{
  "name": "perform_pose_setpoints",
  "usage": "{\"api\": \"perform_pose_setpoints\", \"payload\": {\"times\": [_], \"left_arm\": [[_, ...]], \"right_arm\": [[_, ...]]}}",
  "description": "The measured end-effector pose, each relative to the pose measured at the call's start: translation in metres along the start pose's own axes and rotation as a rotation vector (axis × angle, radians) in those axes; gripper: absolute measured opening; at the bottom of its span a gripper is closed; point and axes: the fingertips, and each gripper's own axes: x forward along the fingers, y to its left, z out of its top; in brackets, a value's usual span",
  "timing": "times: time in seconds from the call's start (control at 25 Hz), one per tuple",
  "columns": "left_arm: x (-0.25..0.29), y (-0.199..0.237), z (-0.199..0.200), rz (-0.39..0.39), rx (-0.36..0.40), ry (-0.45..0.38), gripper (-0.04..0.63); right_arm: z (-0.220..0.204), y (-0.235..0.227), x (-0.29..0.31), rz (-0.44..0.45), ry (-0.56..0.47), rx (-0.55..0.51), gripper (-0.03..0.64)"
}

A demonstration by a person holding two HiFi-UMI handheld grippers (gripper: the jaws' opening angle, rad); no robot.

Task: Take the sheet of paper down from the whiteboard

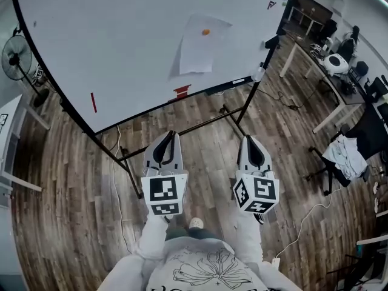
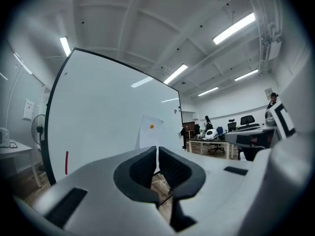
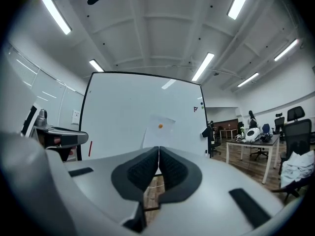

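Observation:
A white sheet of paper (image 1: 198,46) hangs on the whiteboard (image 1: 121,47), pinned near its top by an orange round magnet (image 1: 206,32). The same sheet (image 2: 150,132) with the magnet (image 2: 152,127) shows in the left gripper view, and the sheet (image 3: 158,130) appears straight ahead in the right gripper view. My left gripper (image 1: 167,139) and right gripper (image 1: 250,143) are held side by side over the floor, well short of the board, pointing at it. Both are shut with nothing between the jaws.
The whiteboard stands on a black frame with legs (image 1: 236,123) on the wooden floor. A red marker (image 1: 93,102) and a red eraser (image 1: 181,91) sit low on the board. A fan (image 1: 17,56) stands at left. Desks and chairs (image 1: 339,71) fill the right; a cable (image 1: 303,223) runs across the floor.

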Motion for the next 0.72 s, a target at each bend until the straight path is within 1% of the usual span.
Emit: {"api": "perform_pose_setpoints", "payload": {"times": [0.44, 0.72], "left_arm": [[0.081, 0.000, -0.016, 0.031, -0.003, 0.053, 0.015], [0.152, 0.016, -0.020, 0.054, -0.024, 0.045, 0.015]], "right_arm": [[-0.017, -0.028, 0.077, 0.051, 0.029, 0.023, 0.003], [-0.021, -0.047, 0.151, 0.076, 0.025, 0.021, 0.003]]}}
